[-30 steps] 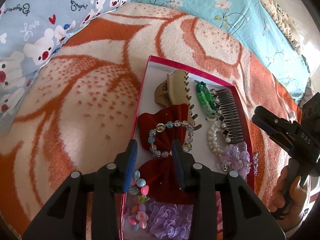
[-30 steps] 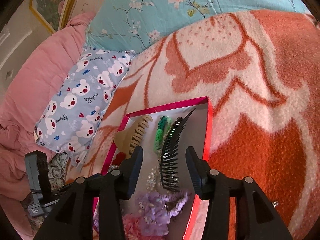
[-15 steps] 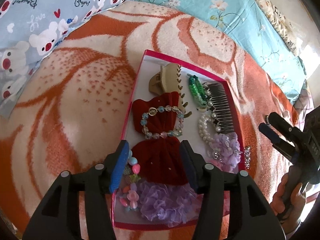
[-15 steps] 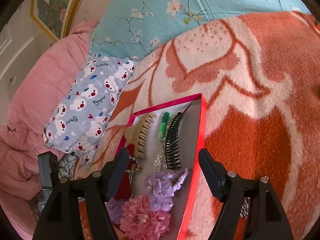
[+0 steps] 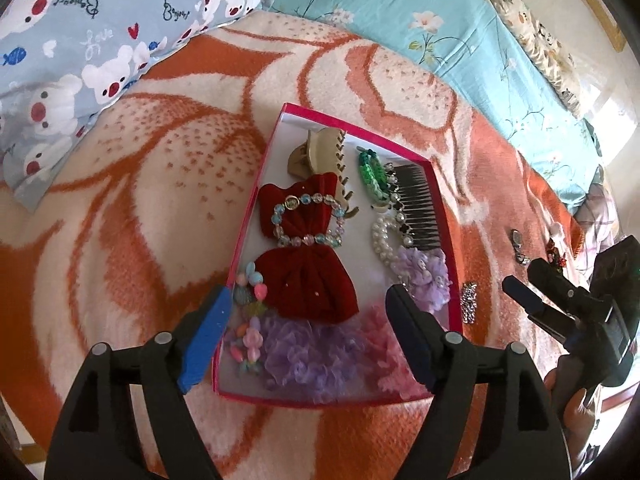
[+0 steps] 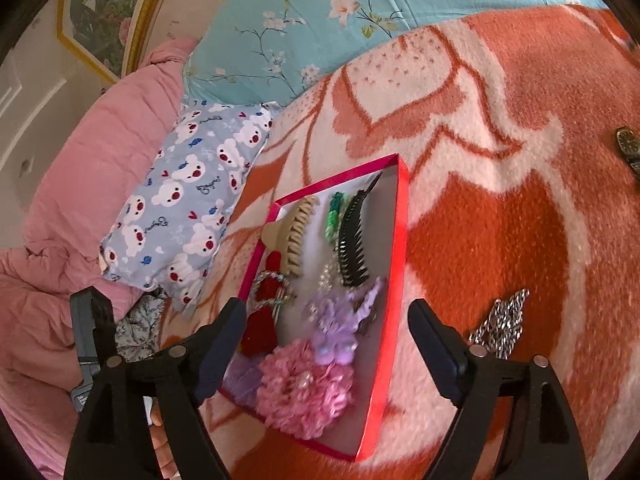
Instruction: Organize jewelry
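A pink-rimmed box [image 5: 256, 216] lies on the orange-and-cream blanket and holds several pieces. Among them are a beige claw clip [image 5: 320, 152], a red velvet bow [image 5: 304, 256] with a bead bracelet [image 5: 308, 220] on it, a black comb [image 5: 416, 204] and a purple scrunchie [image 5: 312, 356]. My left gripper [image 5: 308, 300] hangs over the box's near end, jaws opening and holding nothing. My right gripper [image 6: 326, 308] hovers over the same box [image 6: 396, 248] near a pink scrunchie [image 6: 304, 396], jaws opening and gripping nothing.
A sparkly clip [image 5: 469, 304] and a watch [image 5: 518, 244] lie loose on the blanket right of the box. The right wrist view shows a silver chain piece [image 6: 500, 324] and a watch [image 6: 628, 148]. A bear-print pillow [image 6: 188, 200] and pink duvet [image 6: 80, 160] border the left.
Both grippers have drawn back from the box and their jaws have spread much wider. The box's near end with the scrunchies has come into view.
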